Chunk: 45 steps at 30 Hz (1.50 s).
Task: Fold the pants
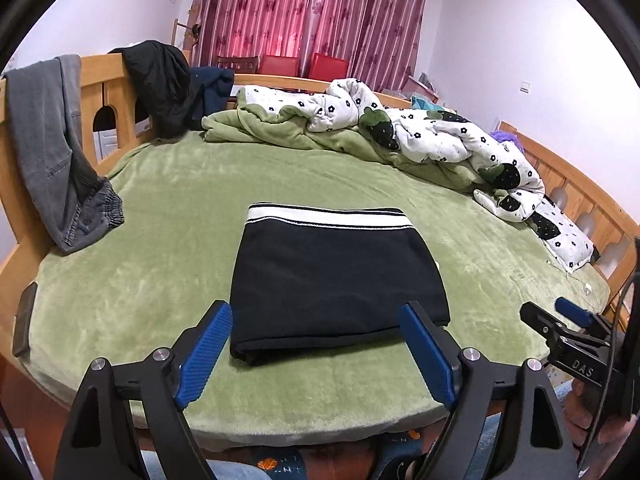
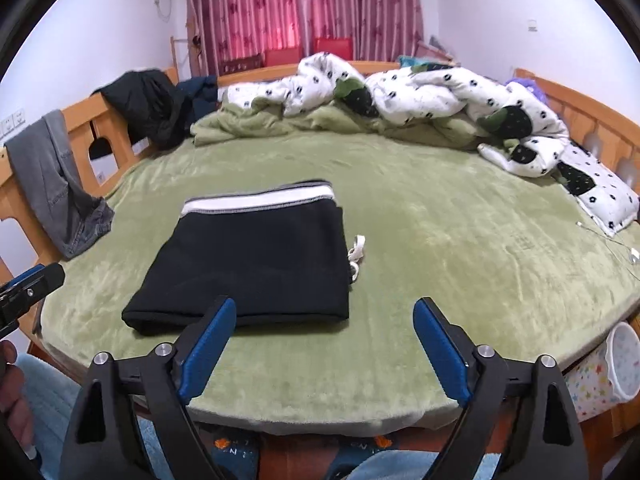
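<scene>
Near front edge of bed [image 1: 160, 208]: pants [image 1: 336, 280] folded into compact rectangle, waistband at far side. Left hand-held gripper [image 1: 316, 344] and right hand-held gripper [image 2: 324, 344] both wide, empty. Risk: loose drawstring [image 2: 357, 254] snagging, fold disturbed.

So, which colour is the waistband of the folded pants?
White with thin black stripes; the waistband of the black pants shows best in the left wrist view.
</scene>
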Motion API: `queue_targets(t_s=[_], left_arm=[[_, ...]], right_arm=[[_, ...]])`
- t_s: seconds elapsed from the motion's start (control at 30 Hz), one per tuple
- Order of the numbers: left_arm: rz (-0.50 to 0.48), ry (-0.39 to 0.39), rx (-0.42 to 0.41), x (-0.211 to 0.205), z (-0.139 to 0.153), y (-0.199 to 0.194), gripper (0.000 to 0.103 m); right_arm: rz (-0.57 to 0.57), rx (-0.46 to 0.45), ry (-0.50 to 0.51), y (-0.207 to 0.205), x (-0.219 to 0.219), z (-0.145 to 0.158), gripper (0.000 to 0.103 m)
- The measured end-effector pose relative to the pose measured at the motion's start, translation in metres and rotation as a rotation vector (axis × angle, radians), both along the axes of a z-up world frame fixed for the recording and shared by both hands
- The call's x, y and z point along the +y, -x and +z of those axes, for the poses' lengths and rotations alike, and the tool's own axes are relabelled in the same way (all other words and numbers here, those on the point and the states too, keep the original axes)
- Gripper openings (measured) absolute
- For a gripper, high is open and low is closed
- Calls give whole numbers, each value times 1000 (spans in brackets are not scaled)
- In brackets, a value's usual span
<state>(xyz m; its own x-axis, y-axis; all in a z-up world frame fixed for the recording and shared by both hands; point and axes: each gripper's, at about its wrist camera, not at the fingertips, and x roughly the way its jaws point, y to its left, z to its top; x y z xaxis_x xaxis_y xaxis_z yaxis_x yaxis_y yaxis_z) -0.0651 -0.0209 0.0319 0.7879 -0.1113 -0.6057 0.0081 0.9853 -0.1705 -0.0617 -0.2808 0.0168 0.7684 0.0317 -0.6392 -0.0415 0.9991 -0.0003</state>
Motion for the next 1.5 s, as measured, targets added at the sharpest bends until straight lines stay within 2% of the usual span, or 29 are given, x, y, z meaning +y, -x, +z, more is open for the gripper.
queue_targets(t_s=[0.07,0.27,0.67,0.97,1.5], left_arm=[[8,-15,5,-4,-2,1,85],[-2,-45,1,-16,0,4,85],[12,-55,-13,-27,-1,4,85],[14,-61,-18,-31,-1,5,85],[14,-64,-24,-33,-2,6,85]], right_arm=[[0,-5,29,5,1,1,92],[-12,4,22,7,-4,1,92],[-58,11,-36,3,-17,3,92],[-52,1,-6,4,-11,2,92],[-47,3,-11,3,-13,0,92]])
